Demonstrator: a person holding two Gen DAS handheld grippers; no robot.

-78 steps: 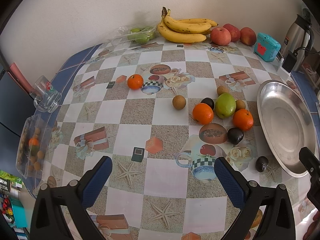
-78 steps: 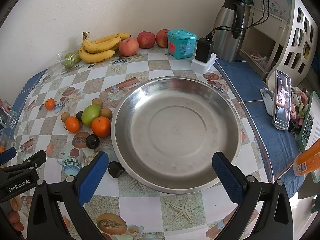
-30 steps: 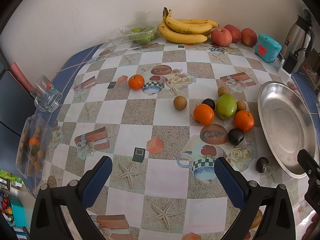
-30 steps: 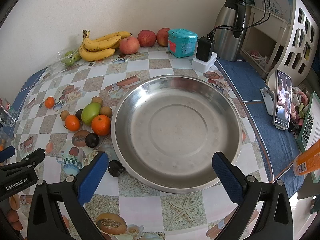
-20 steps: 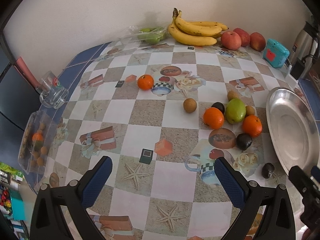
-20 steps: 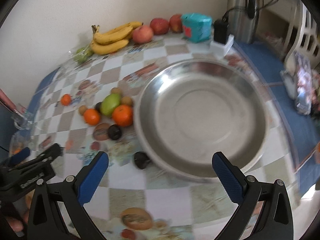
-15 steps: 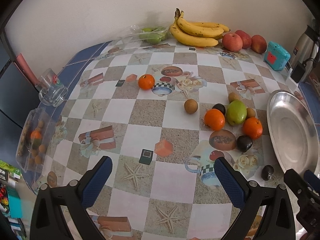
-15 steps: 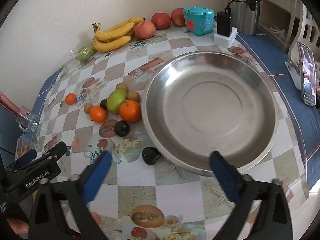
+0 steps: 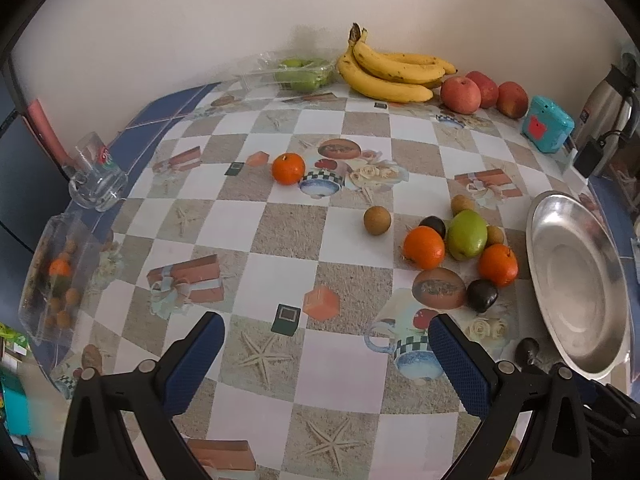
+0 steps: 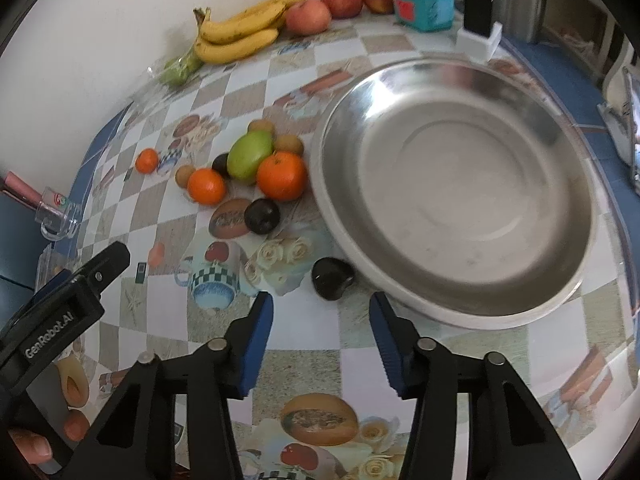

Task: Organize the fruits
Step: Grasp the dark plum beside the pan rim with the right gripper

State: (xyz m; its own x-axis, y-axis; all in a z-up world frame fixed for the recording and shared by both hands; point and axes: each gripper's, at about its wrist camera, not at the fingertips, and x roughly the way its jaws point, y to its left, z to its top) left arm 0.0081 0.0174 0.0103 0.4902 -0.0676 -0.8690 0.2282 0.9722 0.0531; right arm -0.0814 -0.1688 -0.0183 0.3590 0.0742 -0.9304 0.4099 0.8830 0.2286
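Steel dish (image 10: 460, 184) fills right of frame, empty. Fruit cluster (image 10: 256, 160) left-centre. Dark fruit (image 10: 332, 278) just beside dish rim, lower centre. R gripper (image 10: 320, 316) jaws closing, nothing between yet: centre pads round fruit, avoid rim. L gripper (image 9: 326, 344) released, idle.

Right tongs (image 10: 320, 322), jaws closing with nothing between them: dark fruit (image 10: 332, 278) just ahead at 12 o'clock, apart from the pads. Steel plate (image 10: 560, 292) rim crowds 1 o'clock, touching or nearly touching that fruit. Bare table (image 10: 160, 312) at 9 o'clock. Fruit cluster: orange (image 10: 281, 175), second dark fruit (image 10: 262, 216) at 11 o'clock.
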